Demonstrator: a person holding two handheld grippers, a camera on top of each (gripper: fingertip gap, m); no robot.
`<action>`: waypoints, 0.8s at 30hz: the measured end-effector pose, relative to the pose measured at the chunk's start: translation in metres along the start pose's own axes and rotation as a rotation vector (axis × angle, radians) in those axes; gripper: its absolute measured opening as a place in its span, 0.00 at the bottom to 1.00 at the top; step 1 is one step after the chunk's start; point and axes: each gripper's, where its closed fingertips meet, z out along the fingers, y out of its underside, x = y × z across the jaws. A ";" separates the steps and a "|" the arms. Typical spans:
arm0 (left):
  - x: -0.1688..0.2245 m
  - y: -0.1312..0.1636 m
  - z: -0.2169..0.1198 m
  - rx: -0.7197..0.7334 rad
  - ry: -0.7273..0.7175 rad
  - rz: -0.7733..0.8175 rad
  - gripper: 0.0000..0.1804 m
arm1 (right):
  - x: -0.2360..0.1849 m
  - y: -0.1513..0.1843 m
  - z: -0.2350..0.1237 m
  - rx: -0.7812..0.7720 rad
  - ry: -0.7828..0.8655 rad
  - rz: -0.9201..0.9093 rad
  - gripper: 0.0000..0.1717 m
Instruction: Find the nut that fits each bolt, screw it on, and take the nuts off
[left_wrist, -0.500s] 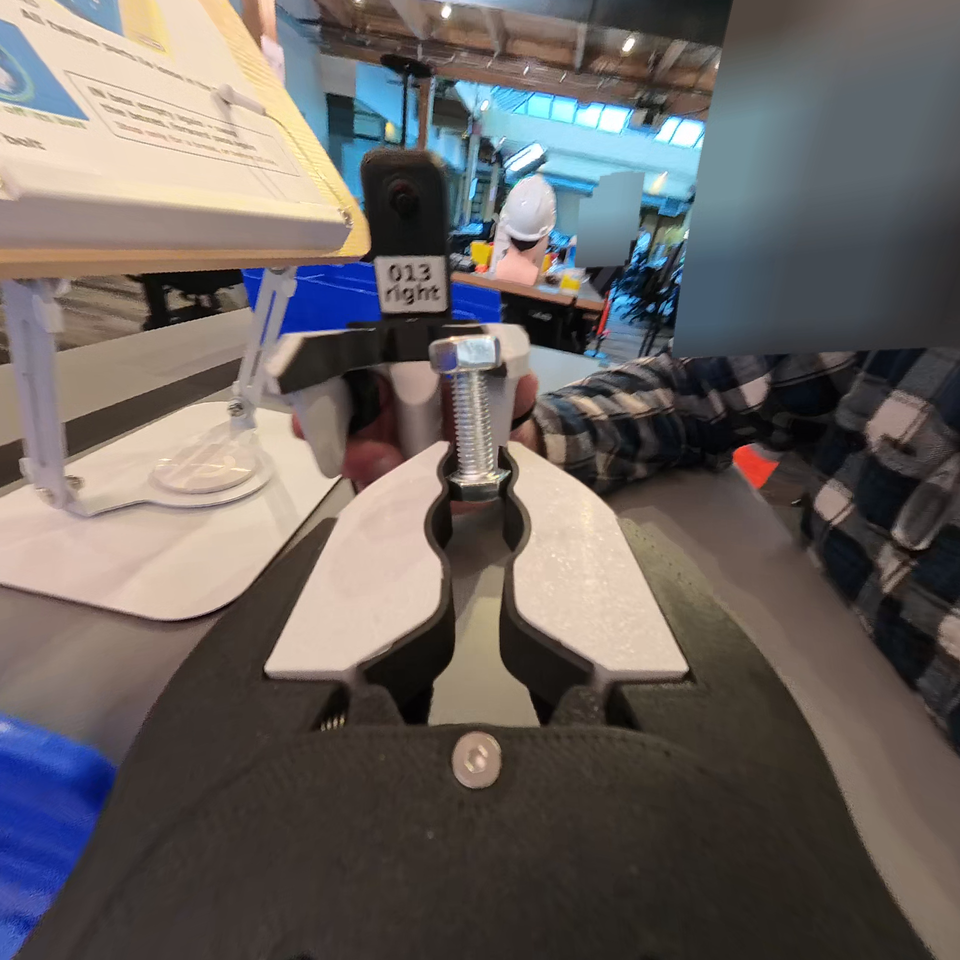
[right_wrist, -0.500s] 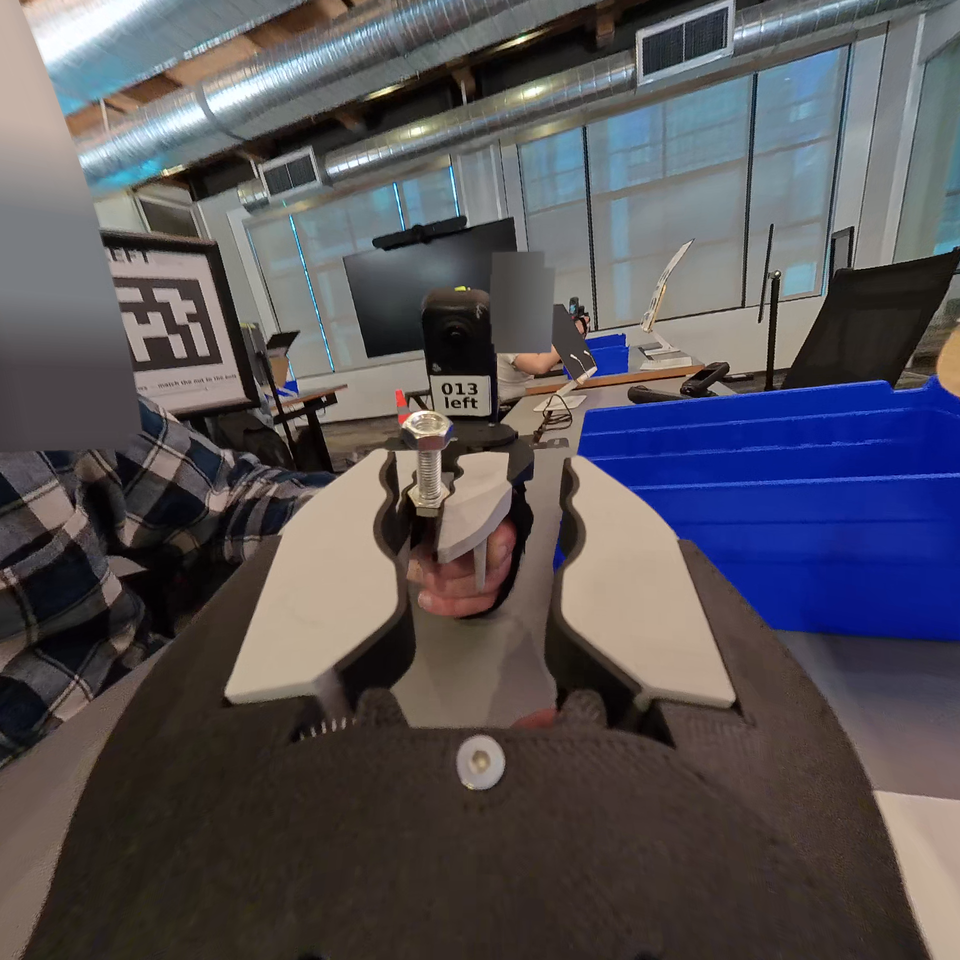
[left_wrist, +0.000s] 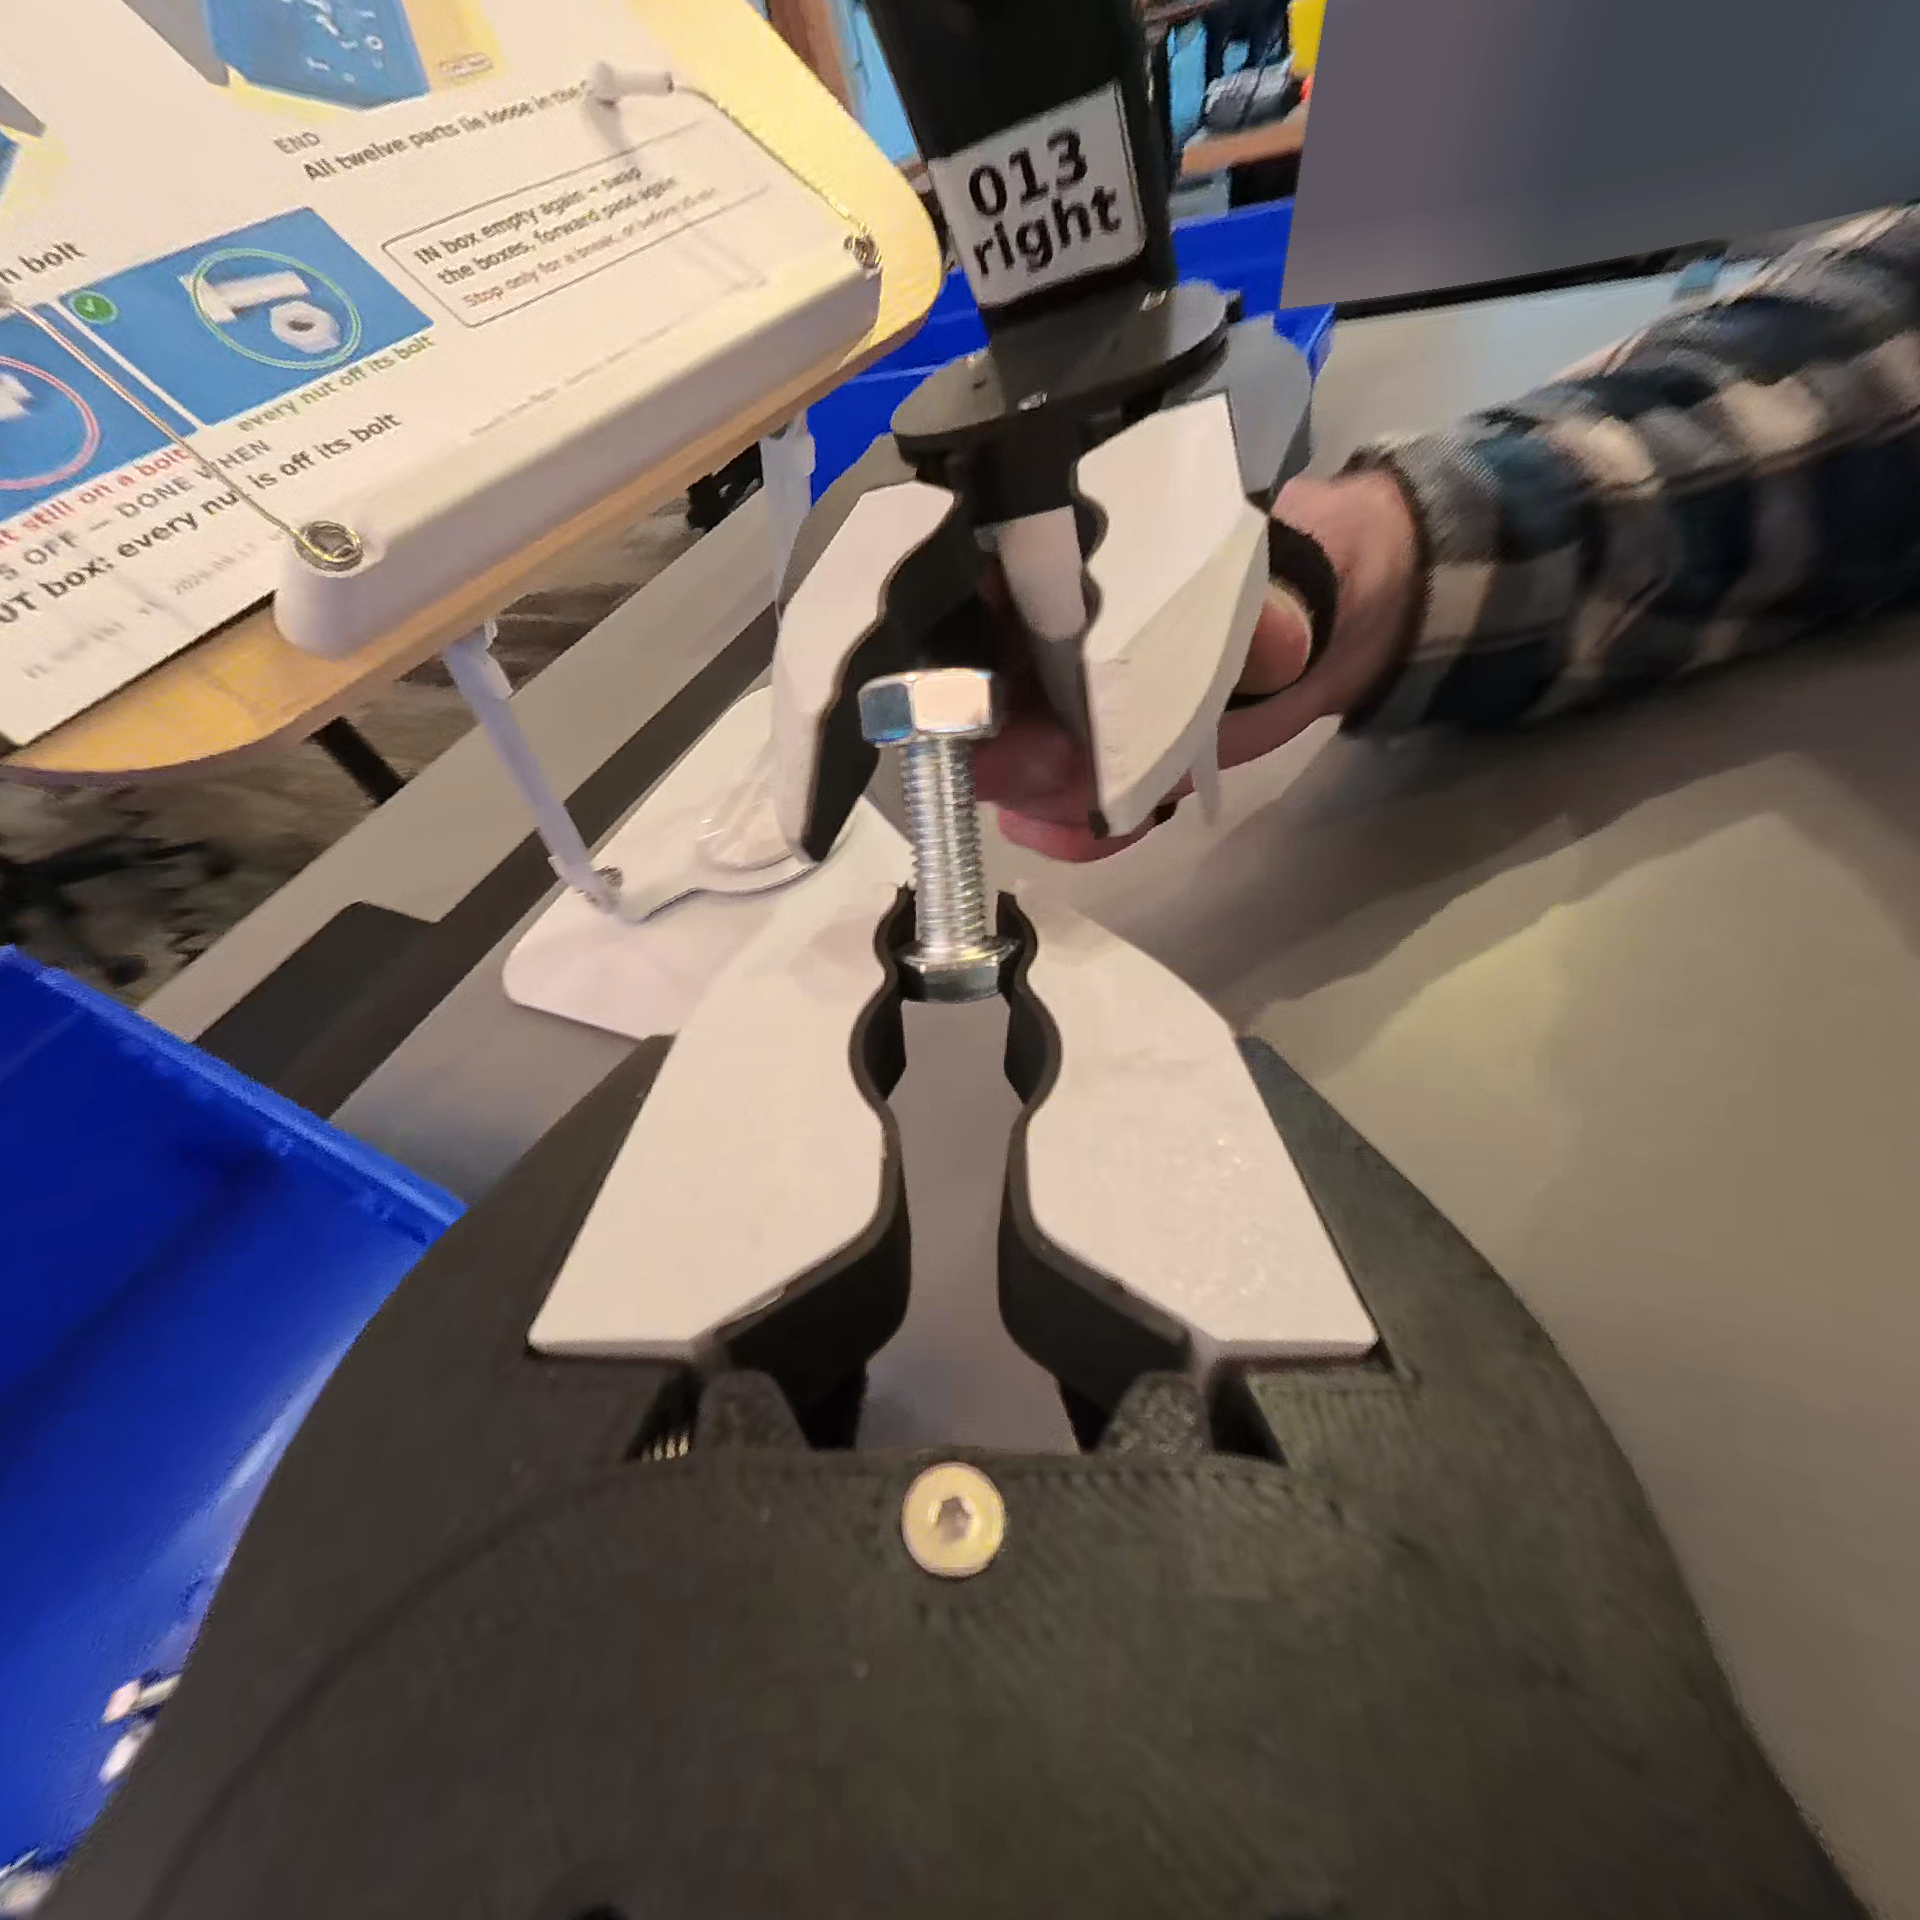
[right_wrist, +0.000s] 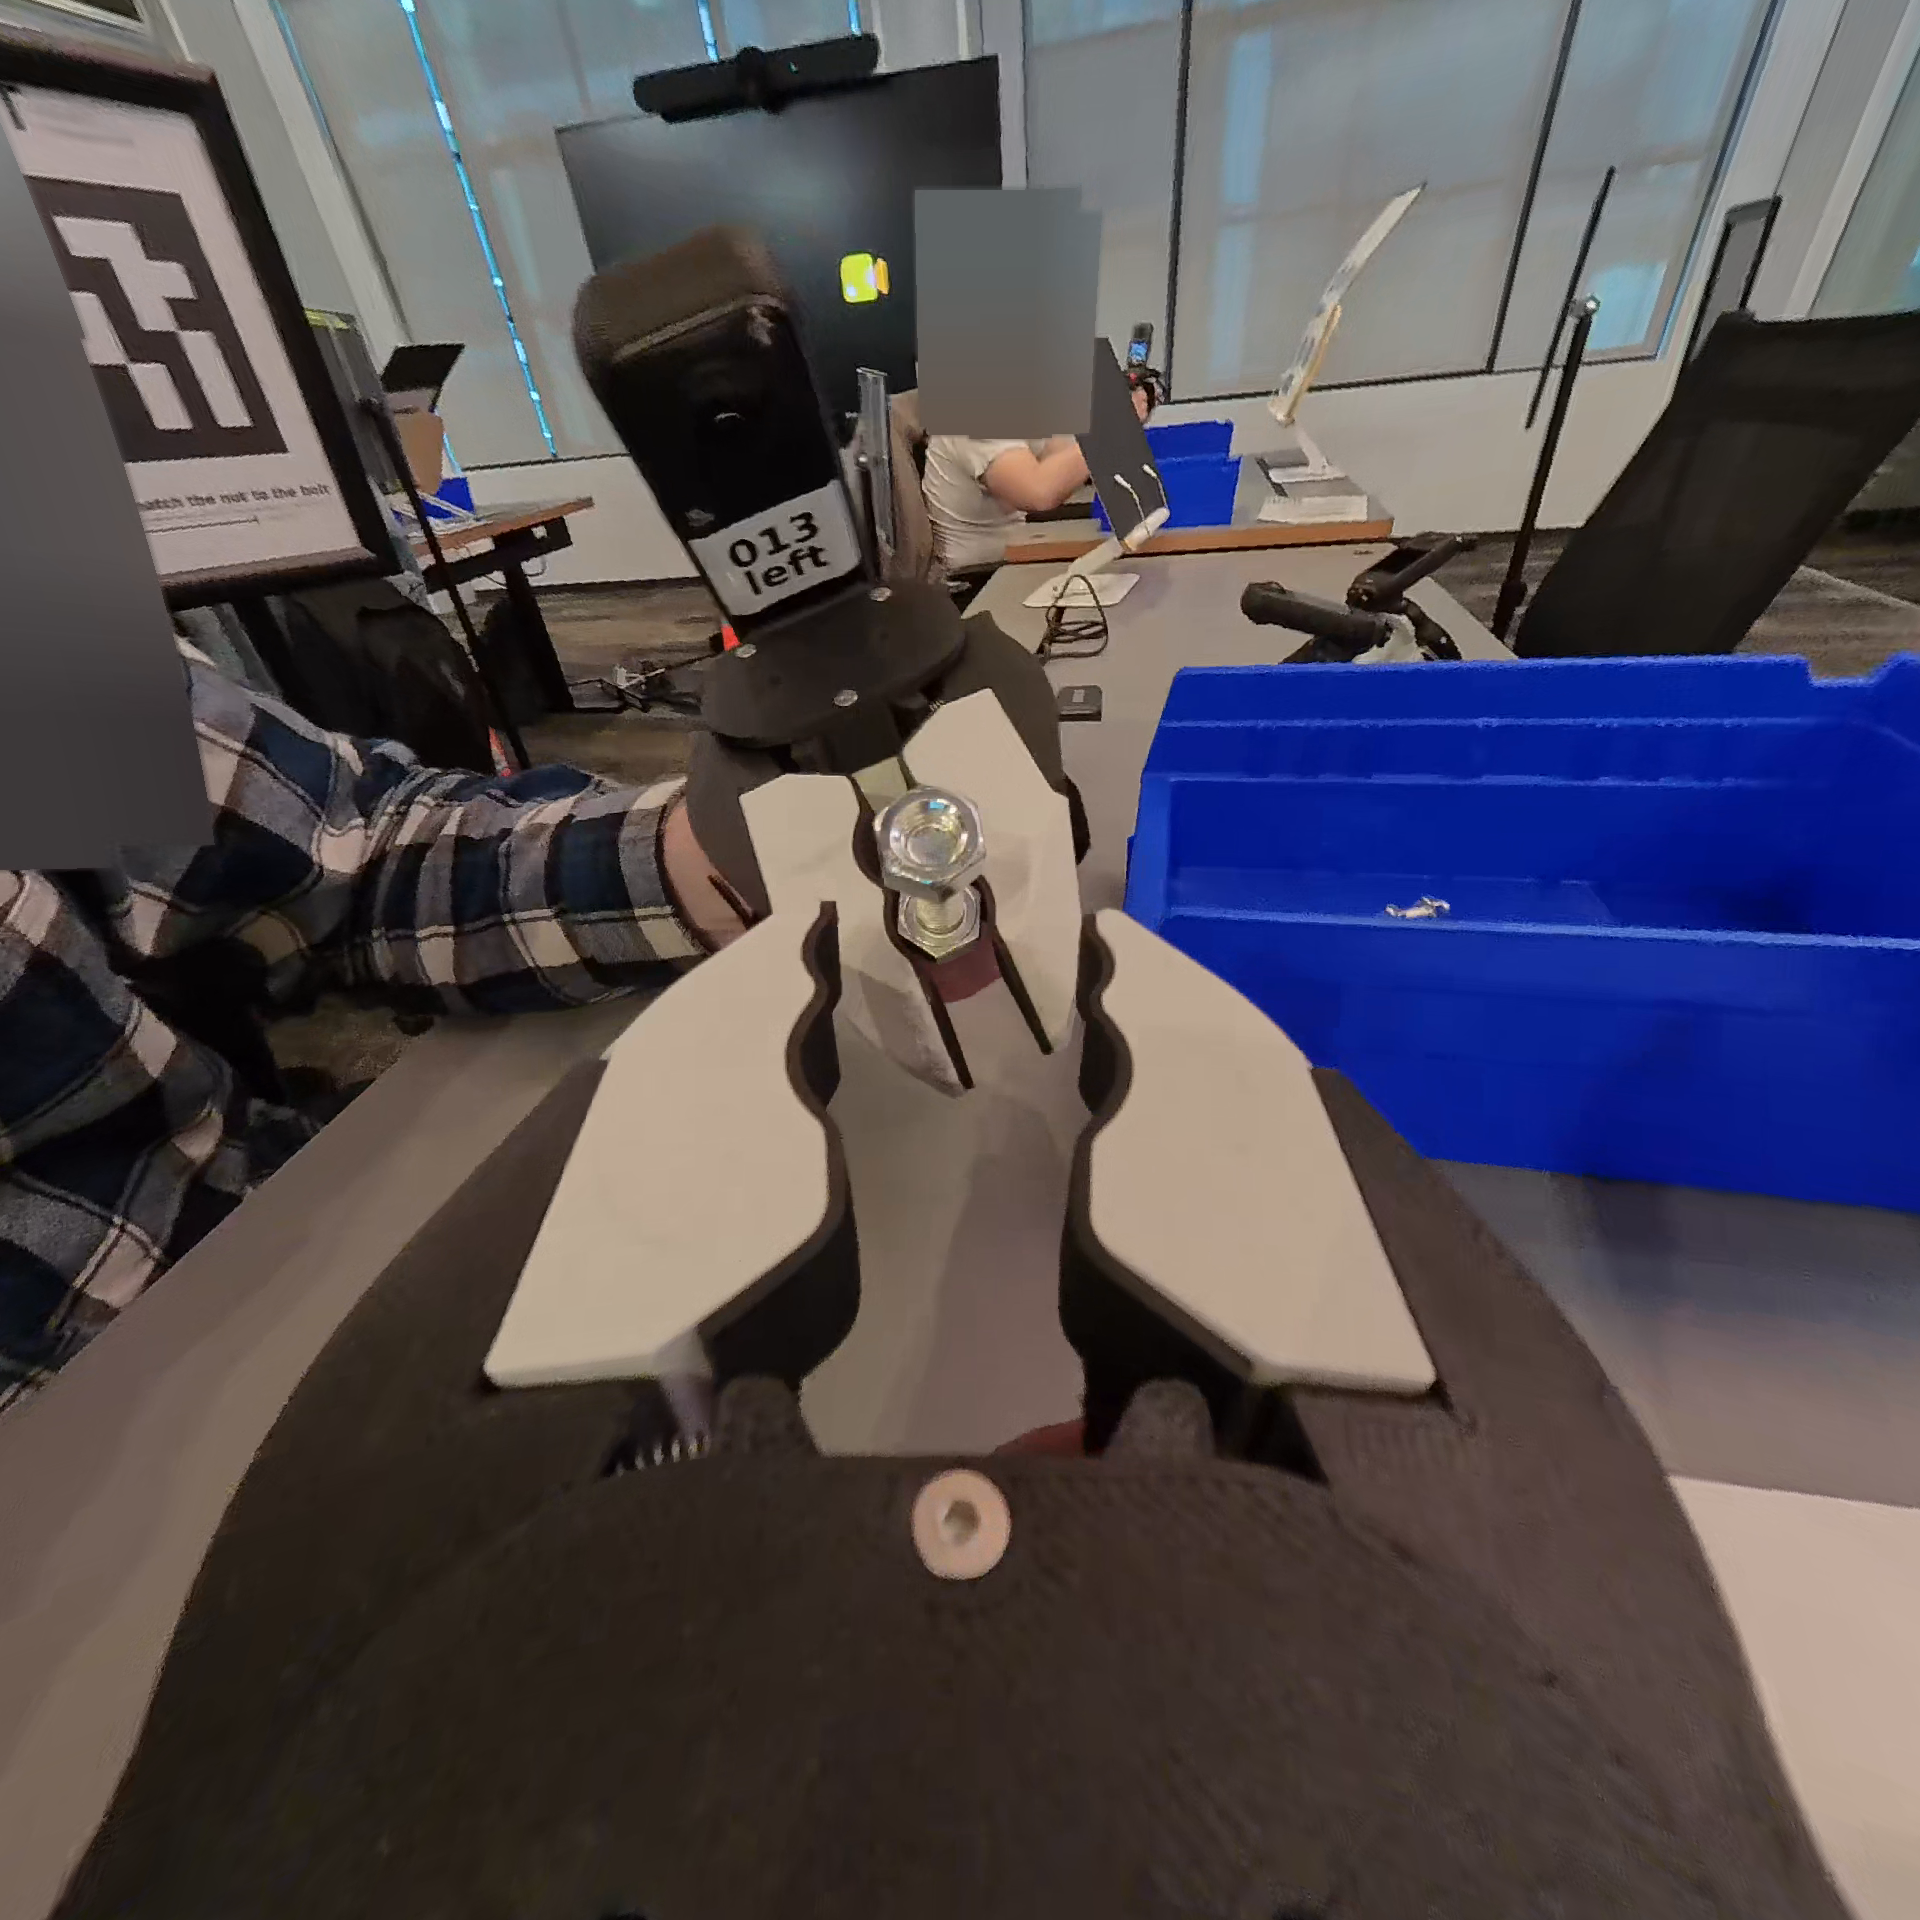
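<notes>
Left gripper (left_wrist: 951, 961): jaws narrow, pads clamped on the flats of a steel nut (left_wrist: 953, 975) at the fingertip notch. Confirmed from the right wrist view, where the nut (right_wrist: 937, 925) sits pinched between the white fingers.

Bolt (left_wrist: 940, 821): zinc-plated, hex head at 12 o'clock from the nut, threaded shank running down into it, upright. Only the shank end is engaged; most of the thread shows bare.

Right gripper (right_wrist: 956, 977): jaws wide, nothing between them. In the left wrist view its fingers (left_wrist: 821, 675) stand either side of the bolt head, at 11 and 1 o'clock, apart from it.

Handling, by judgement: small, rigid, dense for its size, smooth and slippery. Take the head across two opposite flats, not on the thread, which offers a poor seat and may roll.

Bin (right_wrist: 1558, 935): blue, at 3 o'clock of the right gripper; a small metal piece (right_wrist: 1415, 909) lies inside.

Table (left_wrist: 1558, 1039): grey.

Instruction board (left_wrist: 416, 260): at 10 o'clock, on a white stand.
</notes>
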 end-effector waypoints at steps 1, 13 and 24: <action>-0.001 0.001 0.000 -0.008 -0.009 0.008 0.08 | 0.002 0.000 0.001 -0.008 0.014 0.010 0.25; -0.008 0.013 0.003 -0.102 -0.095 0.098 0.08 | 0.009 0.007 0.006 -0.127 0.078 0.074 0.21; -0.016 0.021 0.005 -0.177 -0.178 0.172 0.08 | 0.016 0.012 0.007 -0.157 0.119 0.193 0.17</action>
